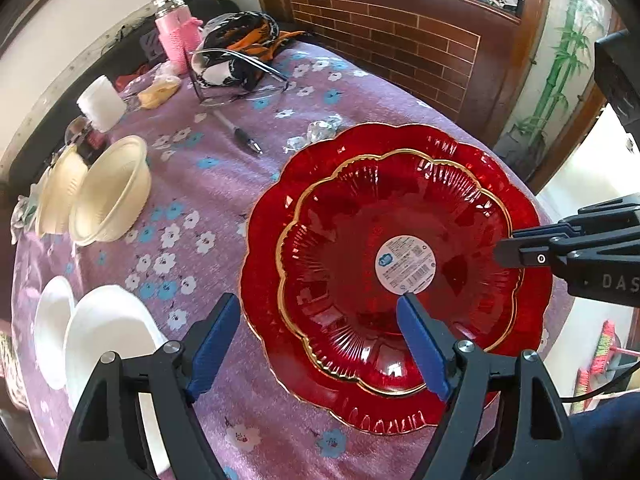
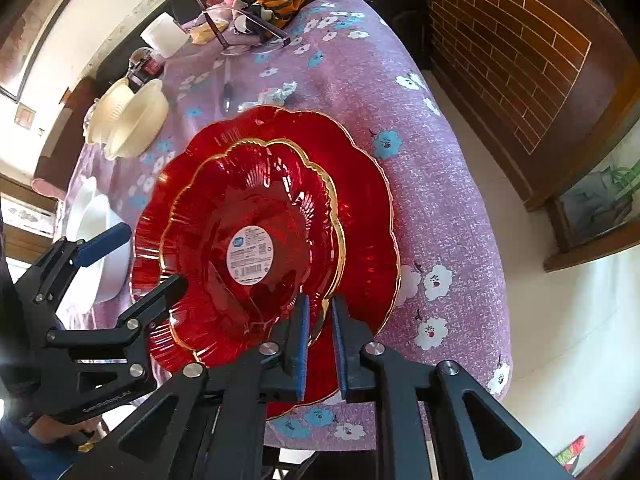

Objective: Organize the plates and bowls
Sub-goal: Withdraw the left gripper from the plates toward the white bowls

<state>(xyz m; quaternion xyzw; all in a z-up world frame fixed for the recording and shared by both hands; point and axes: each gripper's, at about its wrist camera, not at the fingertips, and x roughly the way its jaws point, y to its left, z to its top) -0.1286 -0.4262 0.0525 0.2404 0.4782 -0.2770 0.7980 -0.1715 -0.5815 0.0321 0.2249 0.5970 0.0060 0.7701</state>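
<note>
A small red glass plate with a gold rim lies inside a larger red plate on the purple flowered tablecloth. My left gripper is open, its jaws astride the near rim of both plates; it also shows in the right wrist view. My right gripper has its blue pads close on either side of the small plate's gold rim; it also shows in the left wrist view. Two cream bowls and two white bowls lie on the left.
At the far end stand a pink bottle, a white cup, glasses, a patterned cloth, a pen and crumpled wrappers. The table edge drops off to the right, with a brick-patterned wooden panel behind.
</note>
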